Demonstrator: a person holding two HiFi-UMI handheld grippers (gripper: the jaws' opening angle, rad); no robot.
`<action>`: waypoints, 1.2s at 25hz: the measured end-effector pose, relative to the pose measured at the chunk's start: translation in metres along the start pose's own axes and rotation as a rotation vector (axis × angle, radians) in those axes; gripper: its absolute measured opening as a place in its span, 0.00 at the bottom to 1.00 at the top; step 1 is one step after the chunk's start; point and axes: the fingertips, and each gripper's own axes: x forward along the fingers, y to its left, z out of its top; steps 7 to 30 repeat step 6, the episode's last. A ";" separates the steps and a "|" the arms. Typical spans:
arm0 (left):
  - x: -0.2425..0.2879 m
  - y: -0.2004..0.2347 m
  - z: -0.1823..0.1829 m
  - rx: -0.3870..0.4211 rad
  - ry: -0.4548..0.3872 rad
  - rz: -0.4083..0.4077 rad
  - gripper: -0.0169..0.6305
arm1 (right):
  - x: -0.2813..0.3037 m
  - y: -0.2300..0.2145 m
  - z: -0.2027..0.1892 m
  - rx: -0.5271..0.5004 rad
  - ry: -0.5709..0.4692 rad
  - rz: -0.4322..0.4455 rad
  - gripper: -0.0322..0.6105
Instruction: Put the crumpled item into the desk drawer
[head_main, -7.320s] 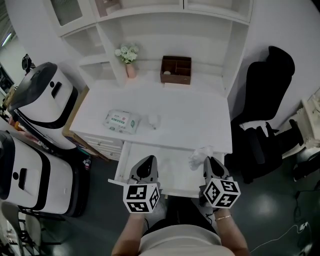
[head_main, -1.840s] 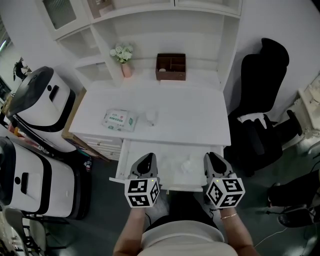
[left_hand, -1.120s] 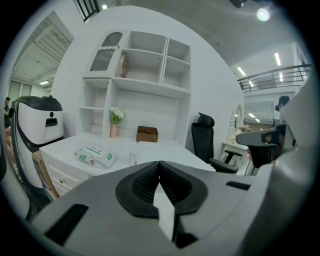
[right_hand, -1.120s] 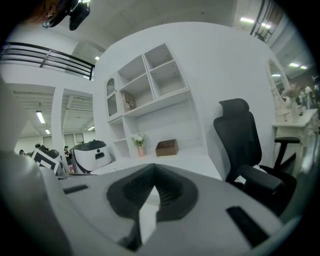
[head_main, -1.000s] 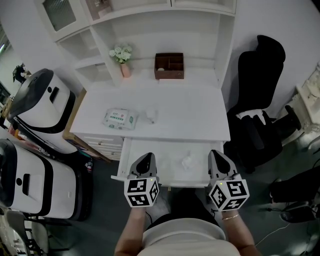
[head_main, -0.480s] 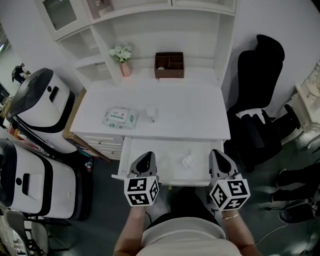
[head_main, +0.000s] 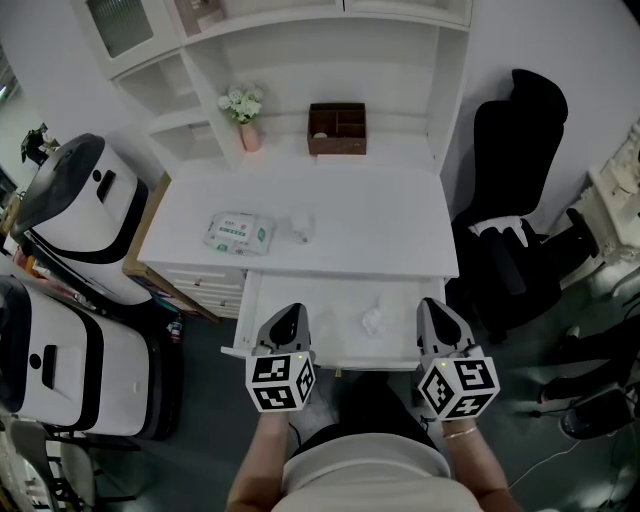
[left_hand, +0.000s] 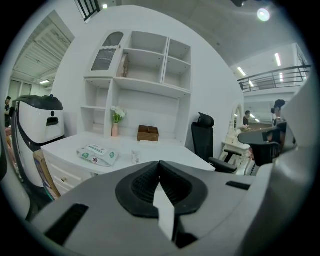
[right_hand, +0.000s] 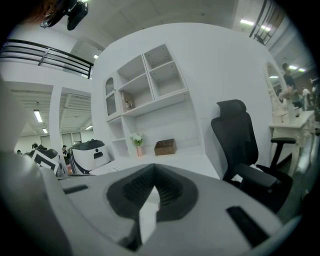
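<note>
Crumpled white lump (head_main: 372, 320) in the white desk drawer (head_main: 310, 300): tissue or cloth? Too small to tell, honestly.

Head view: we log bright, even light from overhead. The white desk (head_main: 370, 225) is nearly washed out, and its surface detail is faint. Shadows are soft. The floor (head_main: 205, 405) in front of the desk is dim. Straight lines bow away from the desk toward the frame edges.

Gripper views: round fisheye frames with black corners. Ceiling lights (left_hand: 241, 71) above and right of the desk glare. We note the left gripper (left_hand: 160, 165) and right gripper (right_hand: 154, 172), nearest the lens, are blurred. The desk beyond them is sharper.
</note>
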 end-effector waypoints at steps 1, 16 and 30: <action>0.000 0.000 0.000 0.000 0.000 0.001 0.02 | 0.000 -0.001 0.000 0.000 0.000 -0.001 0.05; 0.000 -0.003 -0.002 -0.005 0.000 0.000 0.02 | -0.004 -0.004 -0.003 -0.001 0.009 -0.009 0.05; 0.000 -0.003 -0.002 -0.005 0.000 0.000 0.02 | -0.004 -0.004 -0.003 -0.001 0.009 -0.009 0.05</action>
